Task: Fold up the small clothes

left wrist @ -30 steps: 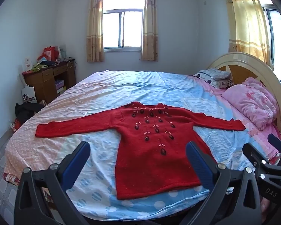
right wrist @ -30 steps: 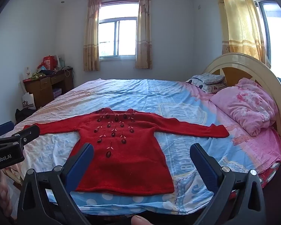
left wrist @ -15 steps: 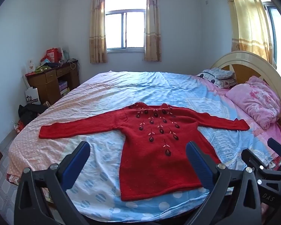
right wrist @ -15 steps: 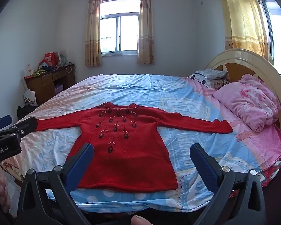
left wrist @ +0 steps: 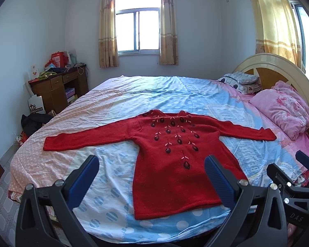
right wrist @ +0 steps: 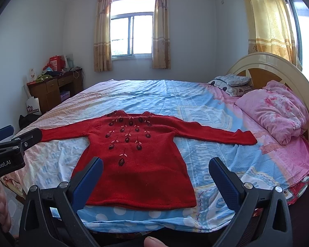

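Observation:
A small red knitted sweater (left wrist: 175,154) (right wrist: 138,158) with dark flower embroidery lies flat on the bed, front up, both sleeves spread wide, hem toward me. My left gripper (left wrist: 152,177) hovers open above the near bed edge, in front of the hem's left part. My right gripper (right wrist: 155,177) is open too, held before the hem's middle and right part. Neither touches the cloth. Each gripper shows at the edge of the other's view.
The bed (left wrist: 146,94) has a blue and pink sheet. Pink pillows (left wrist: 282,107) and a curved headboard (left wrist: 278,65) lie at the right. A wooden desk (left wrist: 57,86) with clutter stands by the left wall, with bags on the floor.
Both views have shifted a little: the sweater sits slightly further right and higher than a second ago. Both grippers stay open and the sweater lies as before.

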Available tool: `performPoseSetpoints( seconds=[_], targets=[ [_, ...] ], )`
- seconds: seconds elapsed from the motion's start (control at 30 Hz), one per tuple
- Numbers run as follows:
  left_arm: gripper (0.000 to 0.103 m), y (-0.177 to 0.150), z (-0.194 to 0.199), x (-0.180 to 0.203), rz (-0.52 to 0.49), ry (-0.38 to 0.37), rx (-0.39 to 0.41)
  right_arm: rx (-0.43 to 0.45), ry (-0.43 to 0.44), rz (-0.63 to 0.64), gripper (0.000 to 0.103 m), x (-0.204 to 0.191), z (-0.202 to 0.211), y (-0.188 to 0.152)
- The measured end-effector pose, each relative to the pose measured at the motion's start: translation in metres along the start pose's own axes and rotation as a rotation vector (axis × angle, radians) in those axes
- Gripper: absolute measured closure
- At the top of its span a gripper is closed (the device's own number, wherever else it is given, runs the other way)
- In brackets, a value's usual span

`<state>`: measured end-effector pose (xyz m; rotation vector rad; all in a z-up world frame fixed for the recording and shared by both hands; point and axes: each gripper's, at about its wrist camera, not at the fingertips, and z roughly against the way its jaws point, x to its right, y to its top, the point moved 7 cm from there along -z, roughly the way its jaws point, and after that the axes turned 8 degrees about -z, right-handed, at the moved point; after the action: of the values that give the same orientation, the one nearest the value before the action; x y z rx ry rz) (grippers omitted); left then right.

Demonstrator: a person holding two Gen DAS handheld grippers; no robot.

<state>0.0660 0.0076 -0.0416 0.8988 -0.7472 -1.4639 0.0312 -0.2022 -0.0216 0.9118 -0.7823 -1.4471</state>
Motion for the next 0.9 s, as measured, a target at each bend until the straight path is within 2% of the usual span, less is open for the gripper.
performPoseSetpoints(
  seconds=[0.9],
  targets=[
    [0.000, -0.0041, -0.0061, -0.0036, -0.007, 0.002, -0.015, -0.014, 0.019, 0.003, 0.001, -0.0034, -0.0036, -0.0038]
  ],
)
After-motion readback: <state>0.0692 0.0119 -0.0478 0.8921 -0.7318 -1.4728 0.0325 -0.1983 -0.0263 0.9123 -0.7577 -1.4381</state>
